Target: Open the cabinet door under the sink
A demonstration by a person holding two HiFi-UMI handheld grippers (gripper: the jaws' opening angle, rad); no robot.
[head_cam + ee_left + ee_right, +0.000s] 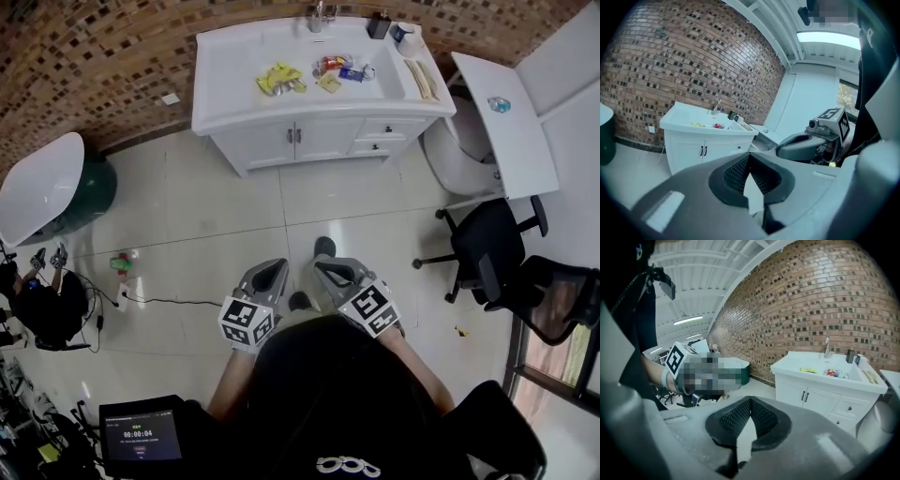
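The white sink cabinet [319,112] stands against the brick wall, well ahead of me across the tiled floor. Its two doors [295,139] are closed, with dark handles side by side at the middle; they also show in the left gripper view as doors [703,152] and in the right gripper view as doors [806,399]. My left gripper [269,272] and right gripper [330,270] are held close to my body, side by side, far from the cabinet. Both are shut with nothing between the fingertips, as seen on the left gripper [750,155] and the right gripper [750,400].
Packets and bottles lie in the sink basin [281,80]. A toilet [459,155] and a white slab [506,112] stand to the cabinet's right, with office chairs [487,246] nearer. A white-and-green tub [52,187] sits at left. A cable and power strip [122,300] lie on the floor.
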